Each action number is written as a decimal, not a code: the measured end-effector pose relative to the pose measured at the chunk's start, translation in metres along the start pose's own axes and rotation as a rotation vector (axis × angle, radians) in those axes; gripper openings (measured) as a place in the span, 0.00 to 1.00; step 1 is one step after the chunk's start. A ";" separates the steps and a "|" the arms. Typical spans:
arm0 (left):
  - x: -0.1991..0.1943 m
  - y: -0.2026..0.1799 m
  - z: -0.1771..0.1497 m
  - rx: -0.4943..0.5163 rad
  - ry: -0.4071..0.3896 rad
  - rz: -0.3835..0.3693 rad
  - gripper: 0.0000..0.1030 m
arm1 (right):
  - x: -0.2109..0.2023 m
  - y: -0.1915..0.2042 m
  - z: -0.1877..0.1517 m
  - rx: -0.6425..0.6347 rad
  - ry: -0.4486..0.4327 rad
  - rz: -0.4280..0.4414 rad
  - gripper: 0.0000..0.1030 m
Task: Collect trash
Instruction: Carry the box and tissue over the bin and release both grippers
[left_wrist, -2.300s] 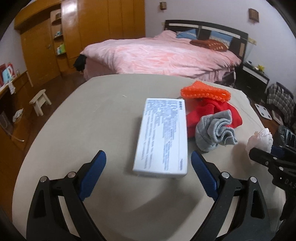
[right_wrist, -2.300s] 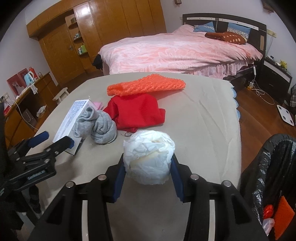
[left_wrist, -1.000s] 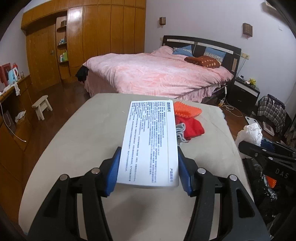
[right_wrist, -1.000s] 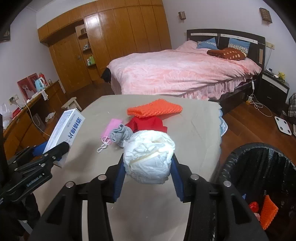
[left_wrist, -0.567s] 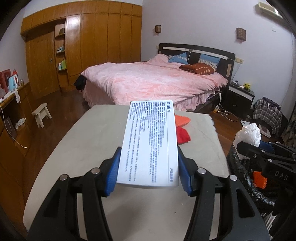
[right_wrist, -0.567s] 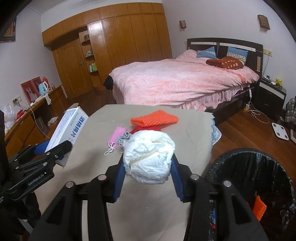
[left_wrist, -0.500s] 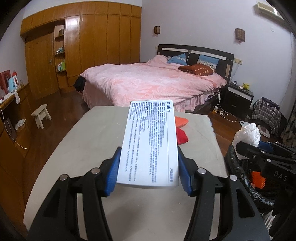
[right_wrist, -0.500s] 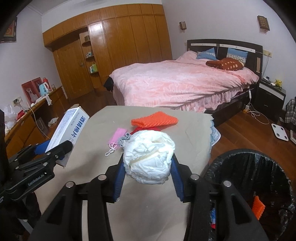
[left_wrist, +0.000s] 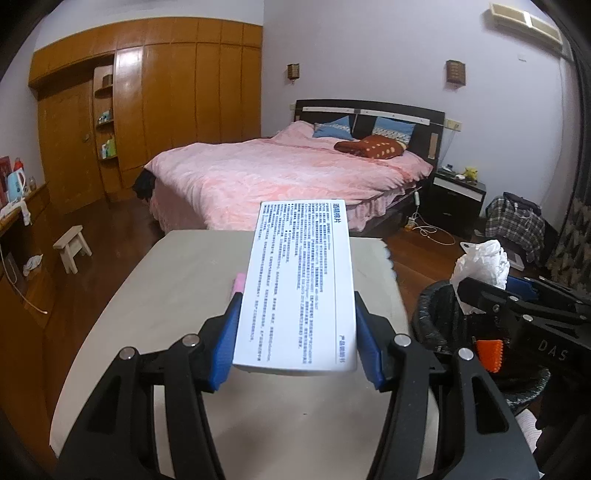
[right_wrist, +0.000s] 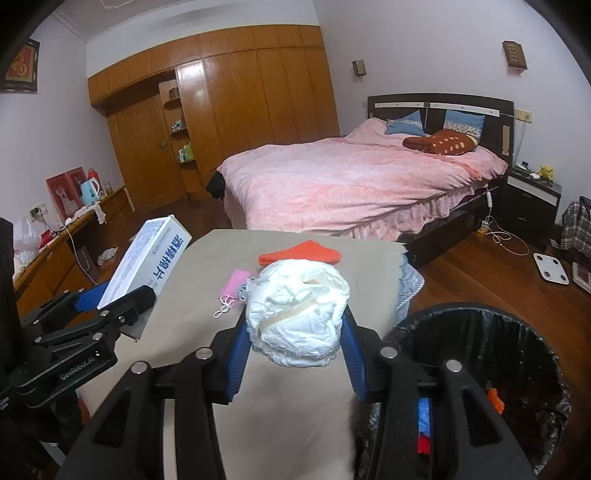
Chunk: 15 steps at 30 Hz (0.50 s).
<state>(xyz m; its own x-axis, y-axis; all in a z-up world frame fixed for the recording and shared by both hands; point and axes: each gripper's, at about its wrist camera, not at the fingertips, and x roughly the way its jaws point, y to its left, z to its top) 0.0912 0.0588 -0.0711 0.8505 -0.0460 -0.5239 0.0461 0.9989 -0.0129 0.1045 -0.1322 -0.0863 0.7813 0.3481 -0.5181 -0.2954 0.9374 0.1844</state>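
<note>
My left gripper (left_wrist: 295, 341) is shut on a white box with blue print (left_wrist: 299, 280), held up above the beige table (left_wrist: 177, 280). The same white box (right_wrist: 147, 260) shows at the left of the right wrist view. My right gripper (right_wrist: 293, 349) is shut on a crumpled white paper wad (right_wrist: 297, 312), lifted over the table's near right side. The paper wad (left_wrist: 482, 264) also appears at the right of the left wrist view. A black-lined trash bin (right_wrist: 480, 369) stands beside the table at lower right, with bits of orange, red and blue trash inside.
On the table (right_wrist: 207, 266) lie a pink face mask (right_wrist: 234, 282) and an orange knitted piece (right_wrist: 299, 253). Beyond the table are a pink bed (right_wrist: 351, 177), a wooden wardrobe (right_wrist: 229, 110), a small stool (left_wrist: 72, 243), a white scale (right_wrist: 552, 267) and a cable on the floor.
Both grippers have risen and drawn back from the table with their loads. The table looks smaller and farther, and the trash bin shows more fully at the right.
</note>
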 end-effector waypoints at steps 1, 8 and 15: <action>-0.002 -0.004 0.001 0.005 -0.004 -0.006 0.53 | -0.004 -0.003 -0.001 0.001 -0.004 -0.004 0.44; -0.012 -0.030 0.003 0.025 -0.024 -0.047 0.53 | -0.034 -0.023 -0.004 0.009 -0.029 -0.038 0.44; -0.020 -0.065 0.003 0.059 -0.047 -0.108 0.53 | -0.060 -0.049 -0.010 0.026 -0.051 -0.089 0.44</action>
<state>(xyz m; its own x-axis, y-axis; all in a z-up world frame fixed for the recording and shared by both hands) 0.0724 -0.0056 -0.0575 0.8624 -0.1550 -0.4820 0.1683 0.9856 -0.0158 0.0664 -0.1993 -0.0722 0.8311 0.2625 -0.4903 -0.2094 0.9644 0.1614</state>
